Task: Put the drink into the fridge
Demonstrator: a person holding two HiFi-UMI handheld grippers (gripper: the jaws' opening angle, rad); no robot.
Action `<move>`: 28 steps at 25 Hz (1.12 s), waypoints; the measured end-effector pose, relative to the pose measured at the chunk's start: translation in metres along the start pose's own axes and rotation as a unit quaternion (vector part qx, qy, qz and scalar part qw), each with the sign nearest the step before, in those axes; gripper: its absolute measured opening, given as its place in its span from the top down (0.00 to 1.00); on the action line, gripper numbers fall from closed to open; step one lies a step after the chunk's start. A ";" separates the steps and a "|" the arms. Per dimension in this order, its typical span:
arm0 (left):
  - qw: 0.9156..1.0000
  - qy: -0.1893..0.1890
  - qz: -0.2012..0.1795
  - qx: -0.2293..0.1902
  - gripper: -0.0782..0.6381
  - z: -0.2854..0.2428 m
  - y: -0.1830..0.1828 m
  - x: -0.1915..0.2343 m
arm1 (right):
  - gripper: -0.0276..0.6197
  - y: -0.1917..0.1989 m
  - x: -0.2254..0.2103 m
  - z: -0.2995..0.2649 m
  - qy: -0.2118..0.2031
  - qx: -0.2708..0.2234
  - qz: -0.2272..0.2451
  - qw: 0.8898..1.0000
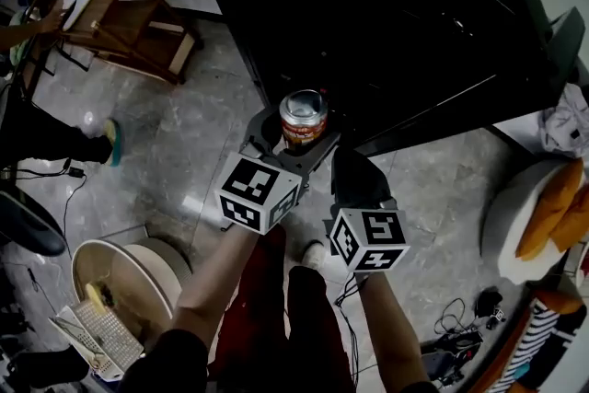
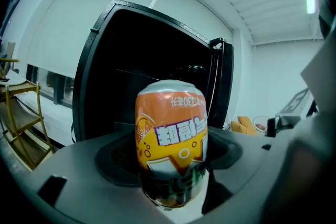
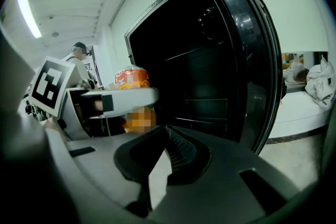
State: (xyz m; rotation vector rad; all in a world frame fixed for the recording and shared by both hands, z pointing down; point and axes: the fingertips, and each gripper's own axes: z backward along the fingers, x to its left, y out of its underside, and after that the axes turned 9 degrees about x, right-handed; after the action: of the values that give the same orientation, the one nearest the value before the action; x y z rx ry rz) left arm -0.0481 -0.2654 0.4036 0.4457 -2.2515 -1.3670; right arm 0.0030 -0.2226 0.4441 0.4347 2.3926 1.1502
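Observation:
An orange drink can (image 1: 303,117) with a silver top stands upright between the jaws of my left gripper (image 1: 296,141), which is shut on its lower half. In the left gripper view the can (image 2: 171,131) fills the middle, its print upside down, with the gripper (image 2: 171,162) clamped round it. Just behind it the black fridge (image 1: 414,23) stands open, its inside dark and its shelves faint (image 2: 142,76). My right gripper (image 1: 354,172) hovers to the right of the can, shut and empty (image 3: 167,150). It faces the fridge (image 3: 210,76), with the can (image 3: 132,78) at its left.
The fridge door (image 3: 254,60) swings out on the right. On the floor are a wooden rack (image 1: 129,14) at the far left, a round white tub (image 1: 129,276) near left, a white seat with orange cushions (image 1: 543,212) on the right and cables (image 1: 460,327). A person's shoe (image 1: 110,143) is left.

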 end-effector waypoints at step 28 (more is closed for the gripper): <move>0.999 -0.007 0.002 -0.034 0.41 -0.063 0.062 0.067 | 0.93 0.073 -0.021 -0.099 0.030 0.017 0.022 0.999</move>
State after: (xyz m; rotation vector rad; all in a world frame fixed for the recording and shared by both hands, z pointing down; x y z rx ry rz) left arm -0.0723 -0.3174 0.4982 0.4089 -2.2089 -1.4447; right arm -0.0247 -0.2530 0.5619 0.4730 2.4678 1.1592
